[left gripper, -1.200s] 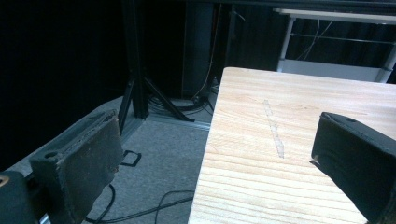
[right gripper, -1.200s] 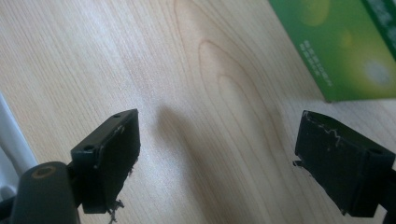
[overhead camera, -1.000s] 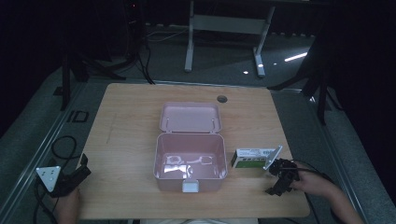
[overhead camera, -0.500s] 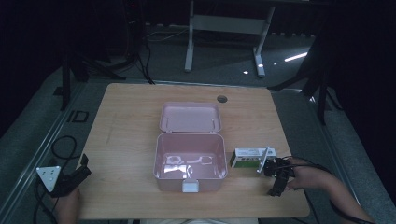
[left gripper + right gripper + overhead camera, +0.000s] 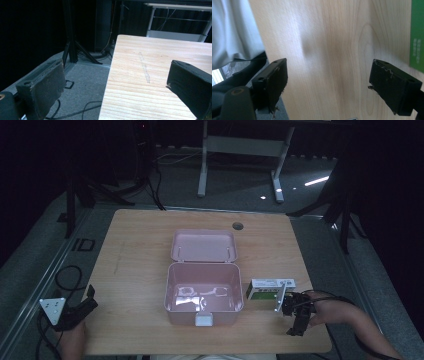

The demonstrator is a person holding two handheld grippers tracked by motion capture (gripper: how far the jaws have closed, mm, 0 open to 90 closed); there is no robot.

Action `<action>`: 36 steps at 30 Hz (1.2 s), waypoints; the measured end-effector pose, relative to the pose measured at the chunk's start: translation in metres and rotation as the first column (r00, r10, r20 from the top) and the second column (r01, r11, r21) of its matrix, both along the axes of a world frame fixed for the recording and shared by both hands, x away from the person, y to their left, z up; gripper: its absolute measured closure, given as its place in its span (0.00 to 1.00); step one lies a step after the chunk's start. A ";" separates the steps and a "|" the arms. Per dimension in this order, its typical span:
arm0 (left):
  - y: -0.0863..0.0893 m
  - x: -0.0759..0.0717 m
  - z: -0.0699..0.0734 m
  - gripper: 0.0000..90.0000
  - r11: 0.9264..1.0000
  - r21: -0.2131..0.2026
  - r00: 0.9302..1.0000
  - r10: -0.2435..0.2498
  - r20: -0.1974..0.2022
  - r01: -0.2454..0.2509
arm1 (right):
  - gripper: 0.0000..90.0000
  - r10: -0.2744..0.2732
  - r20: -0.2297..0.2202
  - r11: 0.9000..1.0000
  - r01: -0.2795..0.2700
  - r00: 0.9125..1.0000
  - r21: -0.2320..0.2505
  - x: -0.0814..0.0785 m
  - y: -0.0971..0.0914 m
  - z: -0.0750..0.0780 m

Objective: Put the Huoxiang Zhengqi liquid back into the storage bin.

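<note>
One pale pink plastic box [image 5: 204, 292] with its hinged lid [image 5: 203, 246] thrown open sits at the middle of the light wooden table [image 5: 135, 265]; one small green-and-white cardboard carton [image 5: 270, 289] lies on the tabletop just beside the box's right wall, outside it. The box holds faint pale shapes that cannot be identified. Two handheld grippers are present. The right gripper [image 5: 296, 312], near the carton's front right corner, has its jaws spread wide and empty over bare wood, with the carton's green face [image 5: 417, 35] at the edge of the right gripper view. The left gripper [image 5: 75, 312] rests at the table's front left corner, jaws likewise parted and holding nothing. Judged from this layout, the work is at an early stage: the carton is ungrasped, and picking it up and placing it, probably in the box, remains.
</note>
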State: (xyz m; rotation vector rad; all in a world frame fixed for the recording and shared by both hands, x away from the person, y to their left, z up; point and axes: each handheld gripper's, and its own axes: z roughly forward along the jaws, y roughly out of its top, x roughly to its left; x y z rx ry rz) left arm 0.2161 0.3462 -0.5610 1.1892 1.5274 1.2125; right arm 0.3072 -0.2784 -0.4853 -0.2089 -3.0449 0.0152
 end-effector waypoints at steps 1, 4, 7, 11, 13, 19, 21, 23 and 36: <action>0.000 0.000 0.000 0.02 1.000 -0.001 1.000 -0.001 0.000 0.001 | 0.16 0.014 0.002 1.000 -0.014 1.000 0.000 0.000 0.002 0.002; 0.000 0.000 0.000 0.02 1.000 -0.001 1.000 -0.002 -0.001 0.002 | 0.17 0.044 0.008 0.999 -0.044 0.999 0.004 -0.002 0.009 0.011; 0.000 0.000 0.000 0.02 1.000 0.002 1.000 -0.002 -0.003 0.002 | 0.17 0.068 0.025 0.998 -0.068 0.997 0.012 -0.002 0.016 0.023; 0.000 0.000 0.000 0.02 1.000 0.001 1.000 -0.005 -0.003 0.005 | 0.17 0.086 0.053 0.996 -0.088 0.995 0.032 0.002 0.023 0.044; 0.000 0.000 0.000 0.02 1.000 0.001 1.000 -0.005 -0.003 0.005 | 0.17 0.096 0.075 0.995 -0.099 0.993 0.033 0.003 0.026 0.053; 0.000 0.000 0.000 0.02 1.000 -0.001 1.000 -0.006 -0.001 0.006 | 0.16 0.086 0.108 0.995 -0.091 0.990 0.042 0.014 0.033 0.077; 0.000 0.000 0.000 0.02 1.000 -0.002 1.000 -0.007 -0.001 0.007 | 0.16 0.090 0.120 0.995 -0.094 0.989 0.035 0.018 0.034 0.081; 0.000 0.000 0.000 0.02 1.000 0.000 1.000 -0.007 -0.002 0.007 | 0.16 0.082 0.123 0.996 -0.087 0.989 0.032 0.024 0.035 0.084; 0.000 0.001 0.000 0.02 1.000 0.001 1.000 -0.008 -0.003 0.008 | 0.24 0.090 0.158 0.996 -0.092 0.983 0.007 0.057 0.039 0.090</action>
